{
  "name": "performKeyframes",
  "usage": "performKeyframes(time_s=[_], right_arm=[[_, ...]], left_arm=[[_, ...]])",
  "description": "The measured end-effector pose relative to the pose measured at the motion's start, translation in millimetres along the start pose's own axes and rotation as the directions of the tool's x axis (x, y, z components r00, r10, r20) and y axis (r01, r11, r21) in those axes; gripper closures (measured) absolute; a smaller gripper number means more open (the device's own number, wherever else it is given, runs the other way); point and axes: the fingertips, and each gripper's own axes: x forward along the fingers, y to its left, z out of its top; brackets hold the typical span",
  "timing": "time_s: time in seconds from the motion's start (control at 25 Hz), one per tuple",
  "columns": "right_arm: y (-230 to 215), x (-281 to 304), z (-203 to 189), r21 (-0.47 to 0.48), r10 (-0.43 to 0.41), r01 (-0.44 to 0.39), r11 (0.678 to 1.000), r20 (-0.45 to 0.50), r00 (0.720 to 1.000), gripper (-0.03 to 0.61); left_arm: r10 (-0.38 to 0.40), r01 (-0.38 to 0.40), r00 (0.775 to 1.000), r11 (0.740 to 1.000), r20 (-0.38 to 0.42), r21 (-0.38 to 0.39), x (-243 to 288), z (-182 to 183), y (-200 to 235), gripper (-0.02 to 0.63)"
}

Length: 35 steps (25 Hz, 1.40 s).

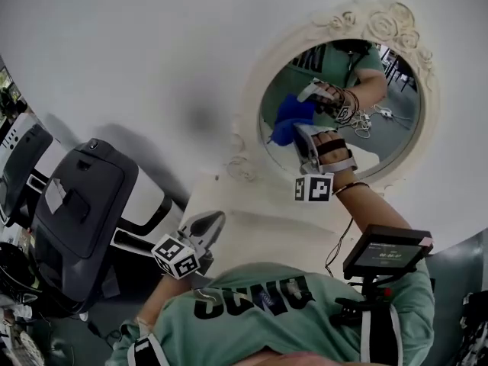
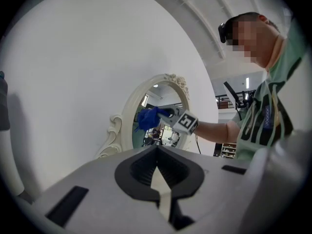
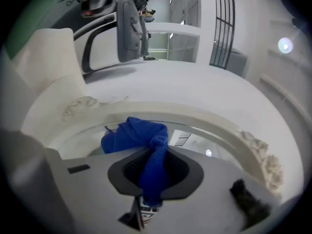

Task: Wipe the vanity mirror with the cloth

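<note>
The oval vanity mirror (image 1: 396, 128) has an ornate white frame (image 1: 381, 23) and fills the upper right of the head view. My right gripper (image 1: 303, 133) is shut on a blue cloth (image 1: 291, 117), whose bunched end rests against the left part of the glass. In the right gripper view the cloth (image 3: 141, 136) hangs out between the jaws of the right gripper (image 3: 153, 155), just above the glass (image 3: 209, 143). My left gripper (image 1: 210, 226) hangs low and left of the mirror, shut and holding nothing. The left gripper view shows the mirror (image 2: 163, 128), cloth (image 2: 146, 118) and right gripper (image 2: 171, 113) ahead.
A black office chair (image 1: 76, 204) stands at the lower left. A cream-white stand (image 1: 259, 231) sits under the mirror. A small screen (image 1: 385, 252) on a mount is at the person's chest. The mirror reflects the person's arm and gripper.
</note>
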Motion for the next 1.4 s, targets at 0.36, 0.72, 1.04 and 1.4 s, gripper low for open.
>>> performKeyframes(time_s=[0.36, 0.72, 1.04, 1.4], right_arm=[[-214, 3, -41, -0.060, -0.286, 0.280, 0.958, -0.137, 0.949, 0.525], [-219, 13, -48, -0.087, -0.308, 0.298, 0.951, -0.162, 0.937, 0.525], [-131, 17, -38, -0.143, -0.262, 0.244, 0.959, -0.127, 0.957, 0.526], [135, 16, -25, -0.120, 0.068, -0.077, 0.990, -0.080, 0.995, 0.526]], left_arm=[[-0.008, 0.006, 0.997, 1.000, 0.075, 0.027, 1, 19, -6, 0.604], [0.010, -0.011, 0.997, 1.000, 0.076, 0.010, 2, 18, 0, 0.604], [-0.012, 0.012, 1.000, 1.000, 0.026, 0.003, 12, 10, -6, 0.604], [0.014, -0.019, 0.993, 0.999, -0.117, -0.049, 12, -28, 6, 0.604]])
